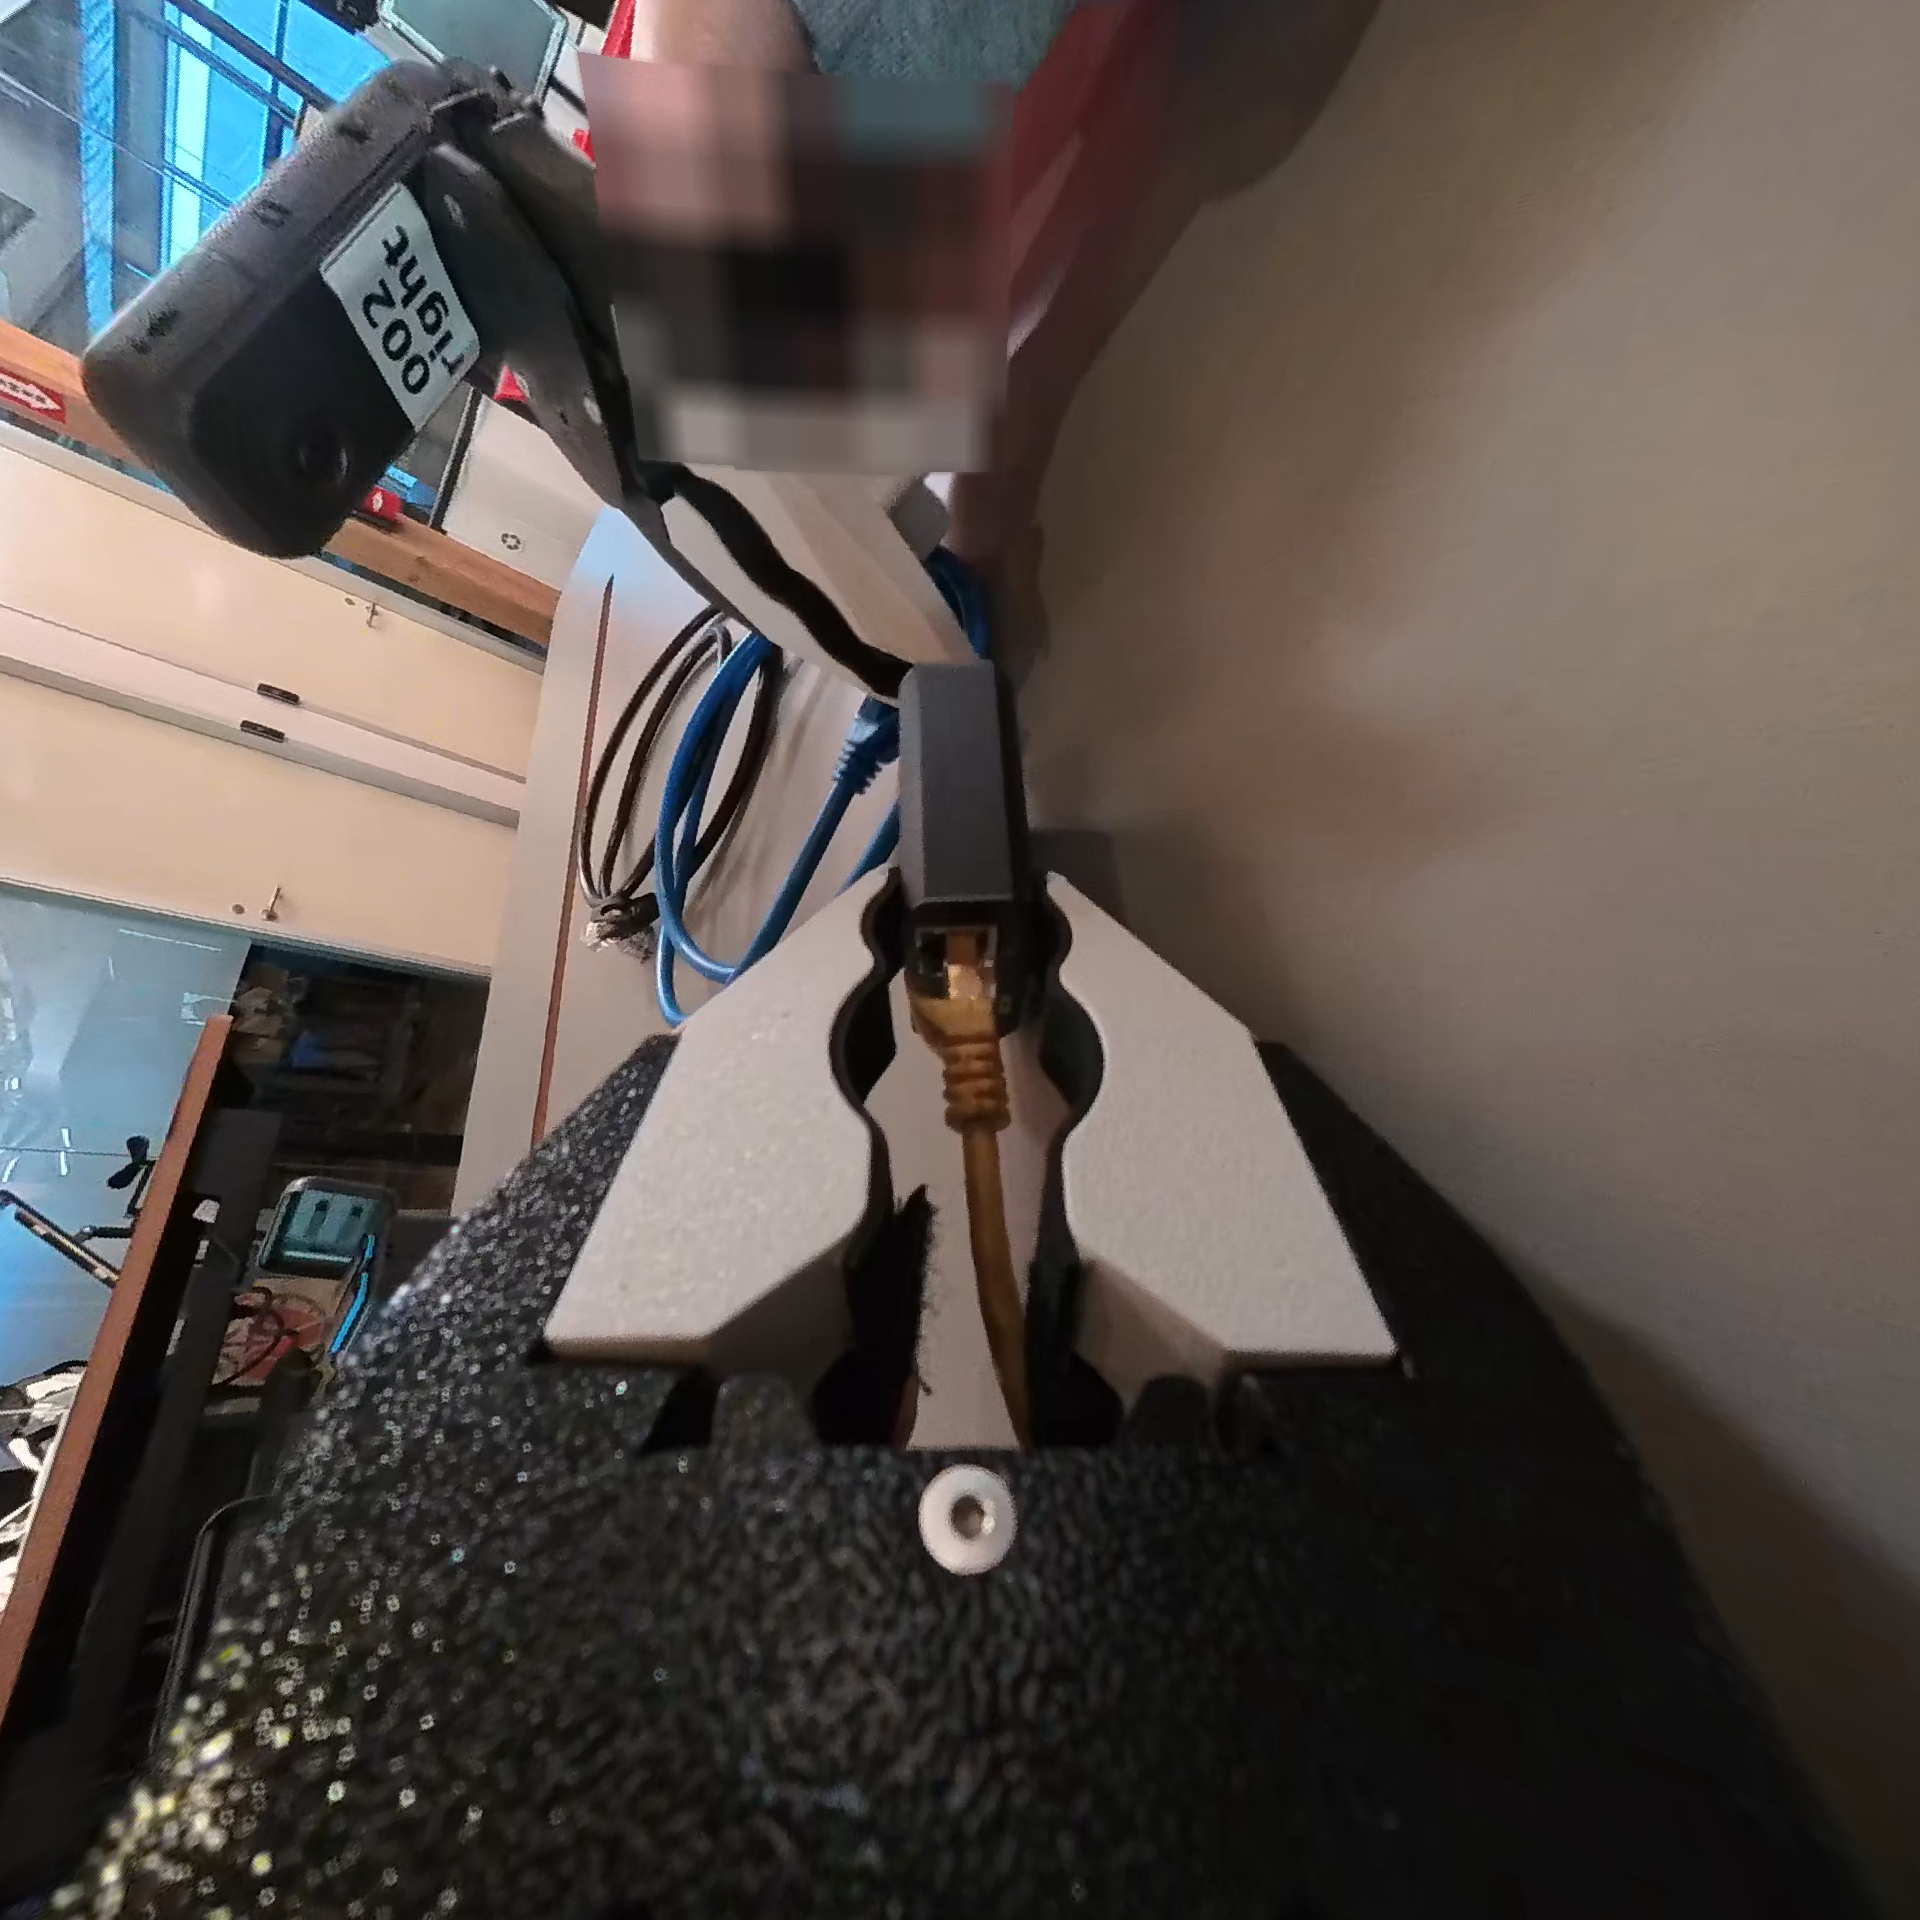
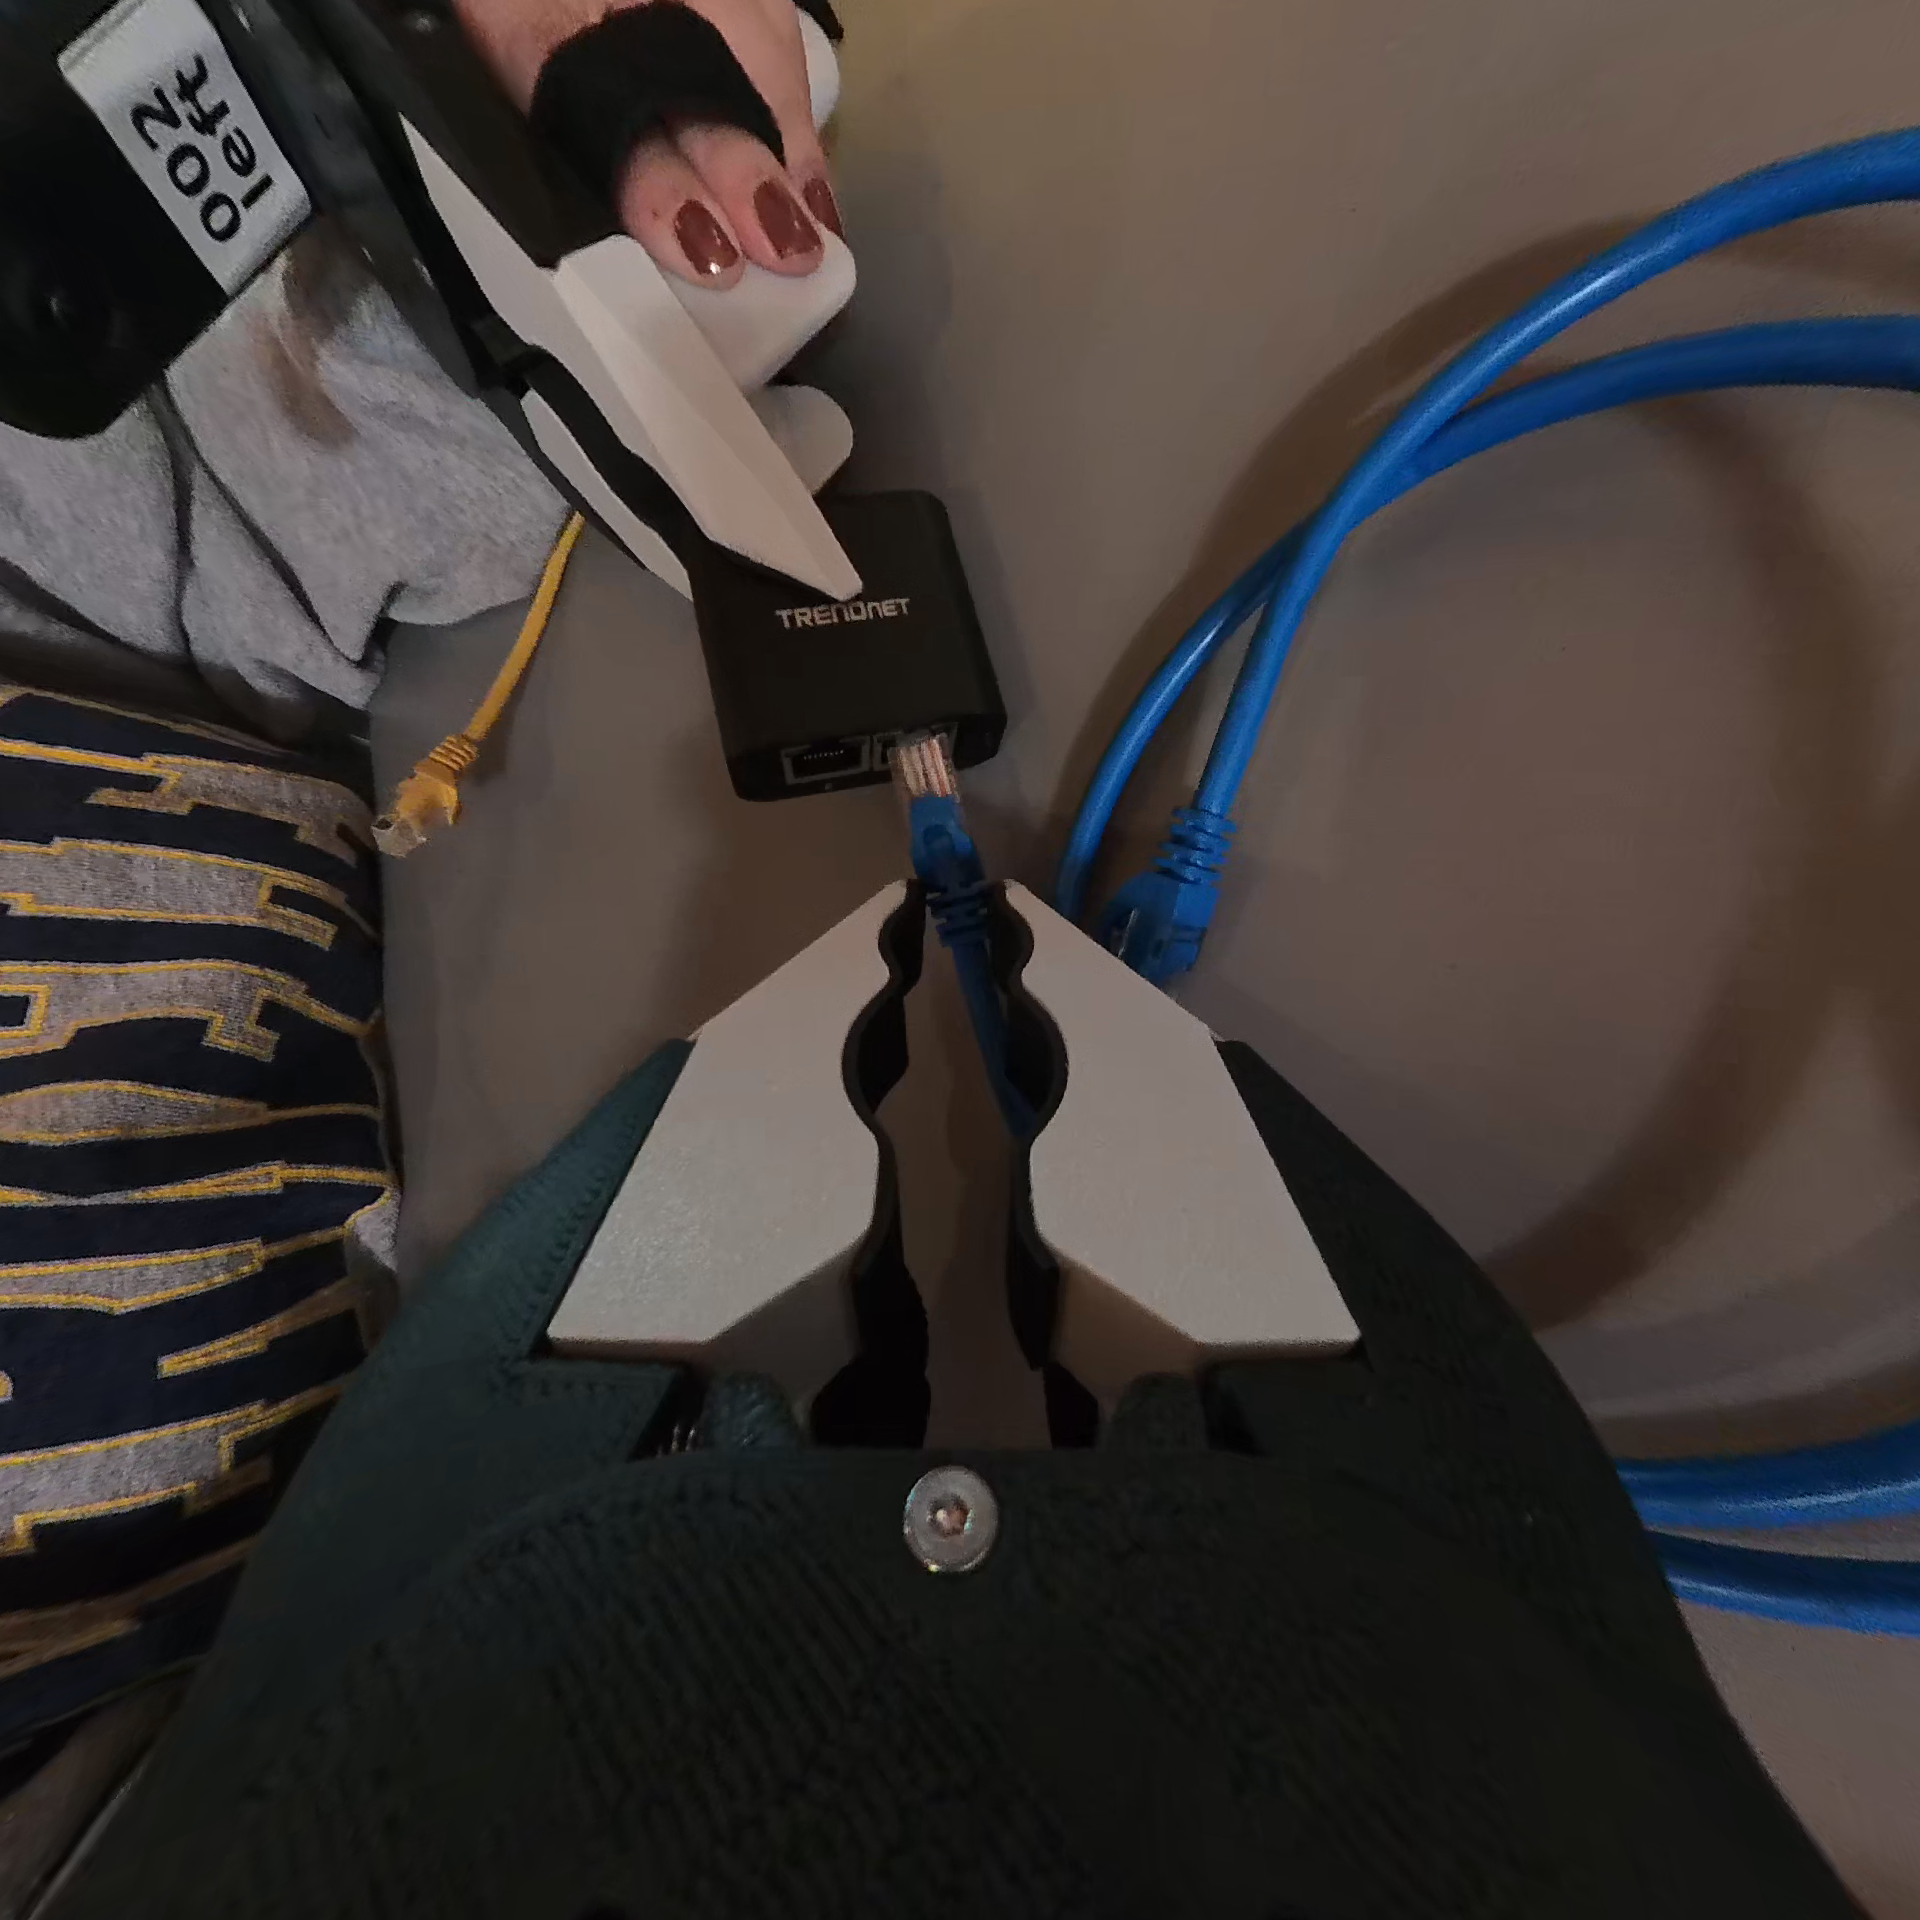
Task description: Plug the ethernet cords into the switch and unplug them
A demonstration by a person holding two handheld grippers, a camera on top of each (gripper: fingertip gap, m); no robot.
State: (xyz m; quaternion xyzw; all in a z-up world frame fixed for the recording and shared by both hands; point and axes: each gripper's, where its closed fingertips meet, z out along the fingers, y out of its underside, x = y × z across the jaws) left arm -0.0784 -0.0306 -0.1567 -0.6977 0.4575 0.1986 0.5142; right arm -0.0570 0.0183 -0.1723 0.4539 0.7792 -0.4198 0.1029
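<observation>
Left wrist view, turned sideways: the left tongs (image 1: 961,914) are pinching a small black switch (image 1: 961,800) at frame centre, edge-on against the beige tabletop (image 1: 1507,831) that fills the right side. A yellow cord (image 1: 977,1081) is plugged into the near port of the switch and runs back between the fingers. Blue cord (image 1: 717,810) and a dark cord (image 1: 623,769) lie coiled at centre left. The right tongs (image 1: 894,665) reach in from the upper left.

Right wrist view, looking down: the right tongs (image 2: 961,894) are pinching the boot of a blue cord (image 2: 951,862), whose clear plug sits at the switch's (image 2: 852,665) right-hand port; whether it is fully seated I cannot tell. The left port is bare. The left tongs (image 2: 821,561) grip the switch from the upper left, with a hand (image 2: 727,156) behind. The yellow cord's (image 2: 436,779) loose end lies at centre left. More blue cord loops along the right.
</observation>
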